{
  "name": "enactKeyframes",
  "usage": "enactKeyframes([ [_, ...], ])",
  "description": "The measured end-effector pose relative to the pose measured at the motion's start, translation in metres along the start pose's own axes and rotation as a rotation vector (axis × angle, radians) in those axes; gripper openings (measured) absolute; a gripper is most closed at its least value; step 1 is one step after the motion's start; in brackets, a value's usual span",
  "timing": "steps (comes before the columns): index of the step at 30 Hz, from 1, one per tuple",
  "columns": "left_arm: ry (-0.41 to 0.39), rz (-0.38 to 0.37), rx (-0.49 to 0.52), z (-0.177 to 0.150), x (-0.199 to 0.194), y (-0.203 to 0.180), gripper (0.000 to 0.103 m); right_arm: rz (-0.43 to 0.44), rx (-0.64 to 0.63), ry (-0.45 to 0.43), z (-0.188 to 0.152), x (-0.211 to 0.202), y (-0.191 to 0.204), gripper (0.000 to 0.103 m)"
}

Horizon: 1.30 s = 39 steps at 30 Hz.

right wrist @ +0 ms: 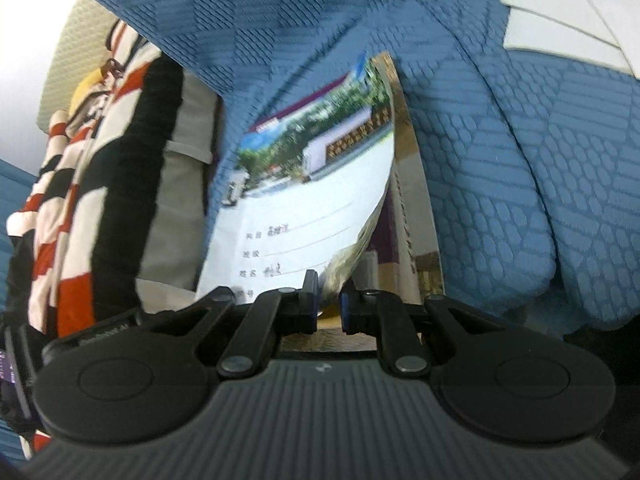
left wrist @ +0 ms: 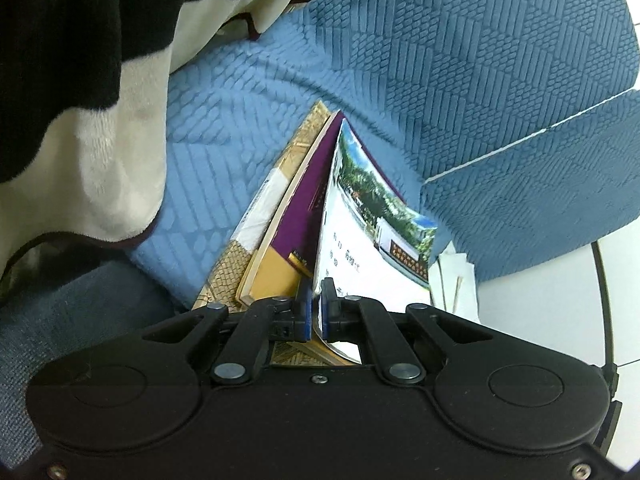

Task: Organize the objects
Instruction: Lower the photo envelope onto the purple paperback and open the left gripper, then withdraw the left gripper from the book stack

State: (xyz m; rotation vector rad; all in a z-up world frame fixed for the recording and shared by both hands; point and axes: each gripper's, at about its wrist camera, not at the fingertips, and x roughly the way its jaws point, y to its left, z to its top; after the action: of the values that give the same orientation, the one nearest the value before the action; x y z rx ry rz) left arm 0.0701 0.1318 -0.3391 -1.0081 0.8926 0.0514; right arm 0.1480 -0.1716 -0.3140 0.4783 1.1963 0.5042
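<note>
A thin booklet [left wrist: 360, 240] with a white cover and a photo of trees and a building is lifted at one side. My left gripper [left wrist: 316, 292] is shut on its near edge. In the right wrist view the same booklet [right wrist: 304, 208] curls down between the fingers of my right gripper [right wrist: 329, 284], which is shut on its pages. Under the booklet lie a purple and yellow book [left wrist: 304, 208] and a gold book with a woven pattern [left wrist: 228, 276]. Both rest on the blue sofa cushion [left wrist: 440, 60]. The purple book [right wrist: 384, 232] also shows to the right of the booklet.
A black, cream and orange blanket [left wrist: 80, 80] is heaped on the sofa to the left, and its stripes [right wrist: 92, 184] show in the right wrist view. A blue armrest cushion [left wrist: 540, 192] stands at the right. White paper [left wrist: 456, 276] lies beside it, and white sheets [right wrist: 560, 12] lie on the far cushion.
</note>
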Motion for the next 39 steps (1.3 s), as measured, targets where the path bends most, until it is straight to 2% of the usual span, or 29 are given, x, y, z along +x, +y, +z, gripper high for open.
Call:
enactKeyframes([
  [7, 0.009, 0.013, 0.009, 0.002, 0.001, -0.005, 0.005, -0.002, 0.014, 0.003, 0.001, 0.002, -0.002, 0.014],
  [9, 0.023, 0.020, 0.017, 0.001, 0.001, -0.008, 0.012, -0.012, 0.005, 0.000, 0.001, -0.001, 0.000, 0.016],
  [11, 0.025, 0.028, 0.016, -0.001, -0.001, -0.008, 0.025, -0.018, 0.013, 0.009, 0.002, -0.003, 0.001, 0.017],
  [13, 0.025, 0.026, 0.024, -0.002, -0.005, -0.010, 0.038, -0.016, 0.032, 0.026, 0.003, -0.006, -0.001, 0.028],
  [14, 0.022, 0.030, 0.032, -0.003, -0.006, -0.012, 0.046, -0.025, 0.035, 0.032, 0.003, -0.007, -0.001, 0.042],
  [15, 0.017, 0.043, 0.045, -0.004, -0.010, -0.016, 0.049, -0.035, 0.035, 0.030, 0.002, -0.010, -0.001, 0.057],
  [17, 0.011, 0.057, 0.070, -0.007, -0.015, -0.023, 0.052, -0.057, 0.026, 0.005, -0.001, -0.017, -0.001, 0.070],
  [19, 0.004, 0.061, 0.084, -0.010, -0.023, -0.030, 0.055, -0.089, -0.008, -0.015, -0.003, -0.025, 0.002, 0.071],
  [24, -0.018, 0.054, 0.142, -0.022, -0.045, -0.056, 0.057, -0.069, -0.051, -0.058, -0.005, -0.053, 0.010, 0.070],
  [29, -0.019, 0.027, 0.204, -0.039, -0.058, -0.086, 0.057, -0.068, -0.126, -0.146, -0.010, -0.092, 0.022, 0.070],
  [39, -0.050, -0.014, 0.387, -0.079, -0.087, -0.159, 0.057, -0.093, -0.217, -0.276, -0.025, -0.162, 0.030, 0.070],
])
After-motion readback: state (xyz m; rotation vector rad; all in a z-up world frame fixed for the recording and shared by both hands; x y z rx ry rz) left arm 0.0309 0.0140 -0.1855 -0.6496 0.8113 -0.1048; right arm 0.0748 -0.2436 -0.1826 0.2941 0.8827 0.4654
